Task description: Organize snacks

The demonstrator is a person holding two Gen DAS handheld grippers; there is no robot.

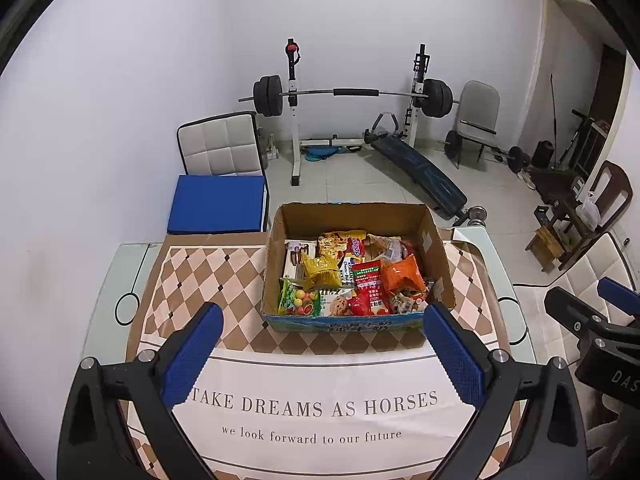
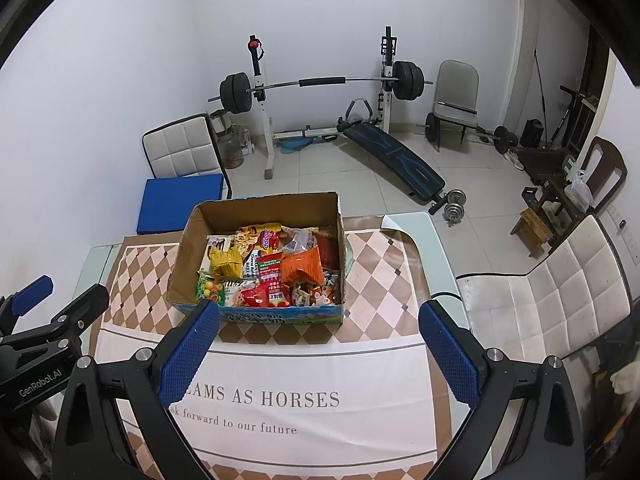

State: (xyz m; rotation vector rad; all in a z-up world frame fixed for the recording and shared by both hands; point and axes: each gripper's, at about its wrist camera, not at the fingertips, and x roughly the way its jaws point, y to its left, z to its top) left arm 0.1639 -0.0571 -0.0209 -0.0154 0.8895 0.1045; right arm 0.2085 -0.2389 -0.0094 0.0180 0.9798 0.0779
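Glass-edged table [image 1: 104, 280] across the lower half of both views, draped with a checkered cloth [image 1: 208, 276] that carries printed lettering near the bottom edge. Sits loose by the look of it, so any drag on the cardboard box [image 1: 436, 264] at centre frame could bunch the fabric and slide the whole load toward the far rim, beyond which lie only floor and a blue cushion [image 1: 218, 204] at centre left. Thin, dented walls on that box; likely to fold inward if pinched from the side instead of reached into from above. Heaped inside, crowded and overlapping: an orange bag [image 1: 402, 276], a red packet [image 1: 366, 300], a yellow wrapper [image 1: 320, 268], a green candy pouch [image 1: 296, 300]. Slick film and puffed air probably make for poor purchase; a hard squeeze may burst or crush one, a light one may let it slip, and lifting one could well drag its neighbours over the edge. Left gripper [image 1: 323, 316] spread wide and holding nothing, poised short of the box's near wall. Right gripper [image 2: 319, 314] equally wide and unladen, just right of it in the frame. Close enough side by side that reaching for the same pile together risks a knock between them.
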